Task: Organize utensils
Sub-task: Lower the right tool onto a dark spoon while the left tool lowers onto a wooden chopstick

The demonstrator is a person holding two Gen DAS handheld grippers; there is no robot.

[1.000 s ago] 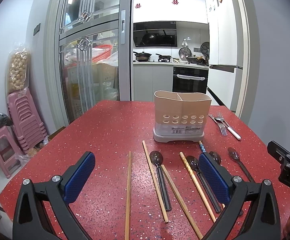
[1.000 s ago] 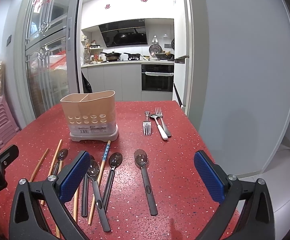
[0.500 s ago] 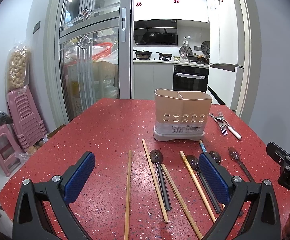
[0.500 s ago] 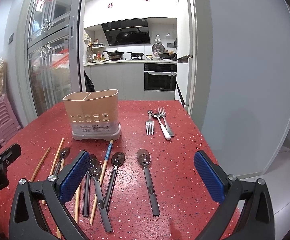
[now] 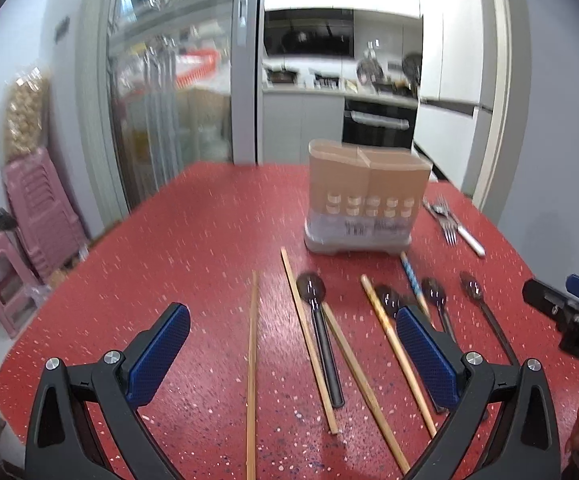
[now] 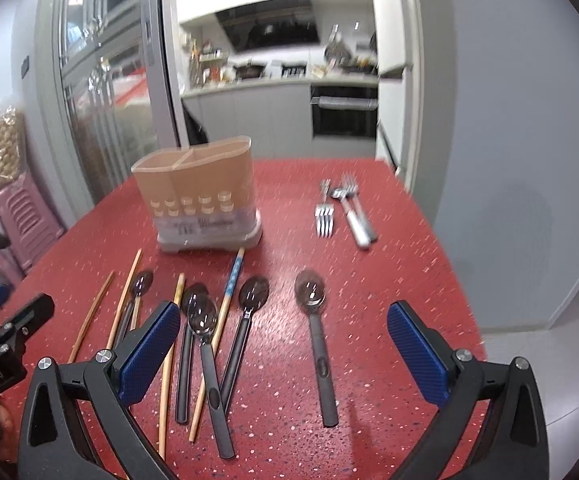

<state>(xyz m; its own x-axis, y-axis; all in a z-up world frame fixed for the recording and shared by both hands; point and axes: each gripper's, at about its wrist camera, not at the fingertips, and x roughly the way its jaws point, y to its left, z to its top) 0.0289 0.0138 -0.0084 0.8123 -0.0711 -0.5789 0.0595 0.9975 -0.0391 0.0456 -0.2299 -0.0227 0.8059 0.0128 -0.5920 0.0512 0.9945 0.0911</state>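
Utensil caddy (image 6: 201,196): beige, two compartments, upright at mid red table (image 5: 193,248). Spoons (image 6: 315,336), dark-handled, and wooden chopsticks (image 5: 252,360) lie loose in front of it; forks (image 6: 325,212) to its right (one white-handled). Left gripper (image 5: 293,354): jaws wide apart, holding nothing, above chopsticks. Right gripper (image 6: 285,350): likewise wide, empty, above spoons.

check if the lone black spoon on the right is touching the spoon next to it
Apart. The right wrist view shows bare red table running the whole length between the lone black spoon and the neighbouring spoon; they never meet.
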